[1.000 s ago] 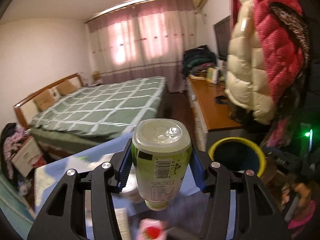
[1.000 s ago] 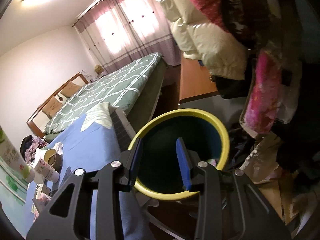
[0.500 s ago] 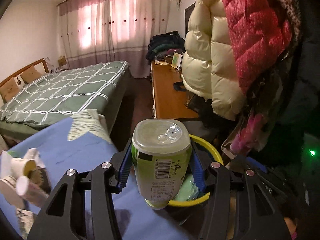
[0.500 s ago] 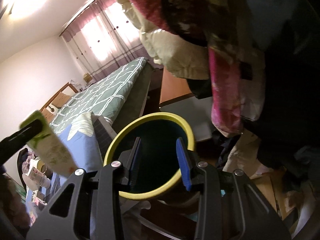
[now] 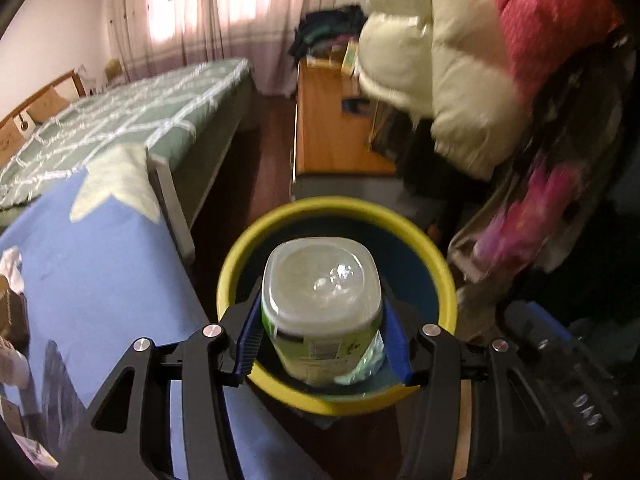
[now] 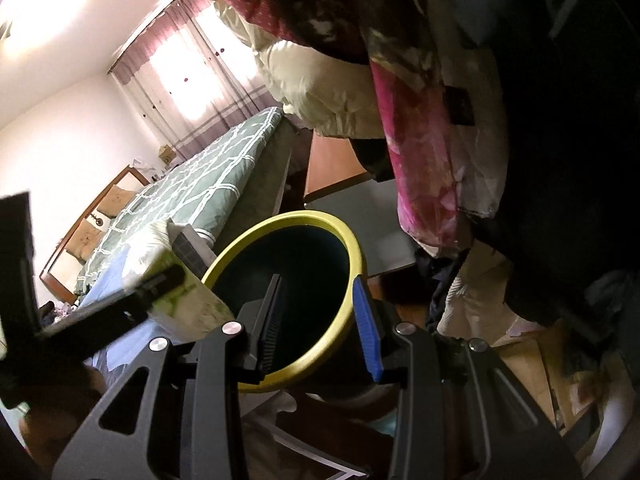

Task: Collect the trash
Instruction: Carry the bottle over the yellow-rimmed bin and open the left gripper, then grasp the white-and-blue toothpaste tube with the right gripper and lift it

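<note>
On your far left in the left wrist view, a white crumpled scrap (image 5: 11, 266) and a few blurred bits of litter lie at the edge of the blue-covered worktop (image 5: 92, 264). Beyond the worktop stands the bed (image 5: 132, 116) with its green checked cover, and the curtains (image 5: 200, 12) glow pink behind it. Moving right, your left gripper (image 5: 322, 336) has its jaws closed on the bottle (image 5: 320, 300), a pale green plastic one with a label, its clear base turned toward the camera. The blue pads press on both of its sides. The bottle hangs over the mouth of the yellow-rimmed bin (image 5: 440, 264), which stands just beside the worktop's edge, and something pale green shows inside the bin below the bottle. Behind the bin runs a wooden cabinet (image 5: 332, 132). To the right hang a cream puffer jacket (image 5: 452, 80) and a red one (image 5: 552, 20). In the right wrist view, the left gripper and its bottle (image 6: 188, 300) come in blurred from the left, at the bin's near rim (image 6: 352, 248). Your right gripper (image 6: 320, 328) holds nothing. Its jaws stand partly apart, with the bin's rim showing between and behind them, though whether they touch it cannot be told. Hanging clothes (image 6: 424, 160) fill the right side.
</note>
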Motion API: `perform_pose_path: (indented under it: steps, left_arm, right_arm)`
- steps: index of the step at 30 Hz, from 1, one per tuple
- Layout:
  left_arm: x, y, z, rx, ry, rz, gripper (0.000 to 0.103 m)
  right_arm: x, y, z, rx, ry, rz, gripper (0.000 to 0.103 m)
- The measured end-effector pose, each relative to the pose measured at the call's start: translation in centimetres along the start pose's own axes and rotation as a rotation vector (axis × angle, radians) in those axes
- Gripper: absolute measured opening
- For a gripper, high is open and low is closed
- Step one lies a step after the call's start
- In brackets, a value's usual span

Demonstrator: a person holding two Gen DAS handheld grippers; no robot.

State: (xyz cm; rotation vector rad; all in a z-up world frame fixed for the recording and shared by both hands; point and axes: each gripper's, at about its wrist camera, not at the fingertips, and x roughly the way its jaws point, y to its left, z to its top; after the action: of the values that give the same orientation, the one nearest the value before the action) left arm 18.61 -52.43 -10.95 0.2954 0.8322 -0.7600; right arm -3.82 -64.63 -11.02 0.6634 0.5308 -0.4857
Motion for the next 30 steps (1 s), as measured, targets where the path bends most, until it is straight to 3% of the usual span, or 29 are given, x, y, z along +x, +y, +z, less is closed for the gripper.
perform_pose_path:
  steps: [3, 5, 11, 14, 18, 23, 27, 30]
  left_arm:
    - [0.3, 0.2, -0.6, -0.018, 0.033, -0.012, 0.053]
    - [-0.4, 0.3, -0.9, -0.015, 0.021, 0.005, 0.067]
    - [-5.9, 2.6, -1.7, -0.059, -0.047, 0.018, 0.074]
    - [-10.0, 4.8, -2.7, -0.091, -0.106, 0.047, 0.084]
    - [-16.4, 8.6, -5.1, -0.129, -0.217, 0.168, 0.092]
    - [-23.1, 14.6, -9.4, -0.231, -0.307, 0.377, 0.095]
    - [-27.3, 18.9, -13.8, -0.309, -0.325, 0.536, 0.096]
    - [-29.0, 21.4, -16.8, -0.369, -0.314, 0.574, 0.096]
  right_arm:
    - [-0.2, 0.1, 0.0, -0.002, 0.000, 0.001, 0.034]
    - [-0.2, 0.1, -0.1, -0.003, -0.001, 0.005, 0.034]
    - [-0.6, 1.1, -0.4, -0.025, 0.004, 0.022, 0.037]
    - [-0.6, 2.1, -0.8, -0.056, 0.019, 0.043, 0.040]
    - [-0.7, 5.1, -2.0, -0.137, 0.064, 0.097, 0.044]
    - [-1.1, 12.0, -5.8, -0.312, 0.155, 0.239, 0.045]
    - [-1.8, 17.4, -9.4, -0.451, 0.210, 0.341, 0.045]
    - [-2.0, 20.5, -11.8, -0.527, 0.252, 0.396, 0.045]
